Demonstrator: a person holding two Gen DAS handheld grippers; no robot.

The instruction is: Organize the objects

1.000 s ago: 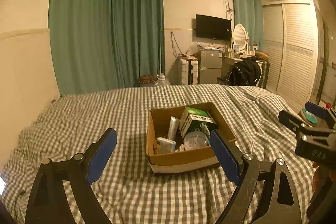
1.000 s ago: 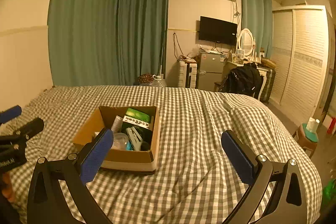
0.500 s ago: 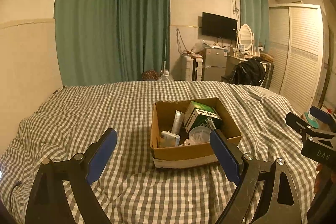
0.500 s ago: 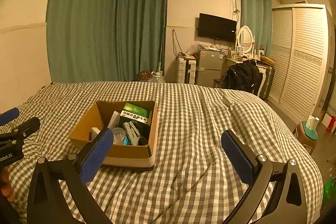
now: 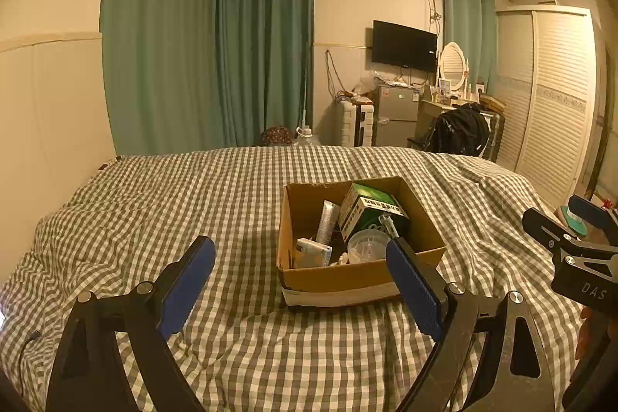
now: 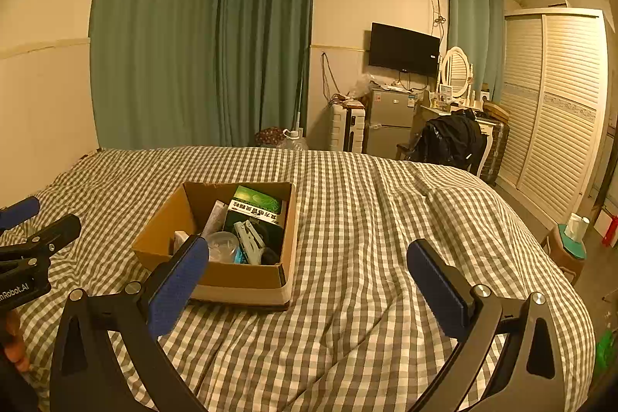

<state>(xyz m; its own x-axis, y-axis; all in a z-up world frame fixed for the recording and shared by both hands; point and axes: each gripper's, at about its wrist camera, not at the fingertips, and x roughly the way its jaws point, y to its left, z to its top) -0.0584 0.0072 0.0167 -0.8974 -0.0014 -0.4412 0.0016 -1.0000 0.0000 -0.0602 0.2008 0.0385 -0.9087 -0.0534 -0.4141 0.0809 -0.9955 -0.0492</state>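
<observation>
**Both grippers idle above bed, box untouched**

Bed with grey-white checked cover [image 5: 231, 203] fills the lower frame. Open brown cardboard box [image 5: 347, 277] sits on it, at 12 o'clock ahead of the left gripper [image 5: 299, 280], at 10 o'clock from the right gripper [image 6: 309, 280]. Inside: green-white carton [image 5: 367, 209] leaning at the back, silver tube [image 5: 328, 221], clear round plastic tub [image 5: 367, 244]. Both sets of blue-padded fingers spread wide, holding nothing, clear of the box.

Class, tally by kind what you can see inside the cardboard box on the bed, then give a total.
Green cartons: 1
Tubes: 1
Clear tubs: 1
Staplers: 1
Small white packs: 1
Total: 5 visible; others may lie hidden.
</observation>
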